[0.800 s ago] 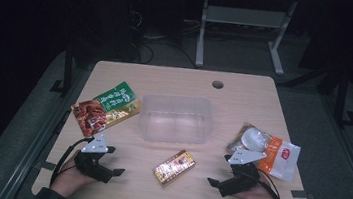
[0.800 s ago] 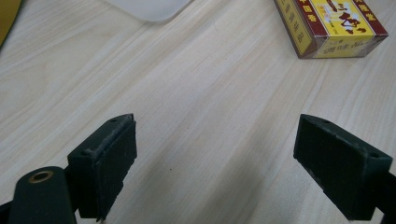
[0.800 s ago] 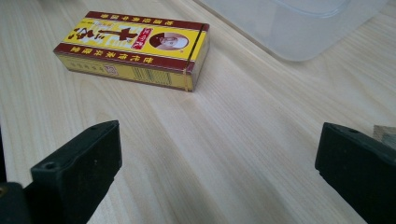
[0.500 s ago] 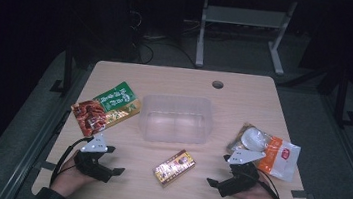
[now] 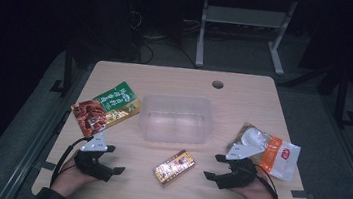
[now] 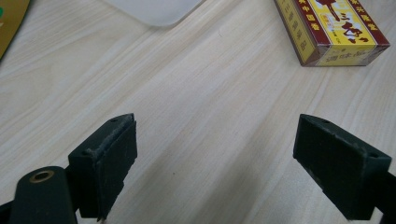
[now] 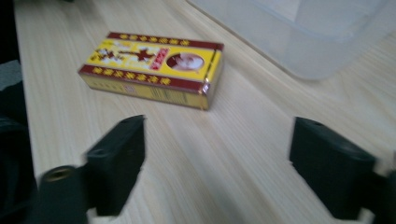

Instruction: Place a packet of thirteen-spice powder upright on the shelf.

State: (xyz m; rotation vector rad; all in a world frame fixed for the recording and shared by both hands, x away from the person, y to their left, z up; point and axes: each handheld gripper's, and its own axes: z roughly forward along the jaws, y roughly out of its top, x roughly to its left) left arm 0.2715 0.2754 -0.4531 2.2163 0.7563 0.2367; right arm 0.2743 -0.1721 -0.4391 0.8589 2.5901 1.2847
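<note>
With the clear bin [image 5: 176, 118] empty, nothing is packed yet: both grippers, left [image 5: 109, 160] and right [image 5: 215, 167], rest on the surface [image 5: 154, 192], fingers apart, flanking the untouched yellow box [image 5: 174, 167] lying between them.

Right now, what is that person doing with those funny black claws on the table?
A person sits at a wooden table with a gripper in each hand. The left gripper and the right gripper both rest low on the table with jaws open, holding nothing. Between them lies a small yellow and red box, untouched. Behind it stands an empty clear plastic container. Snack packets lie to either side: a red and a green packet at the left, an orange and white packet at the right.
</note>
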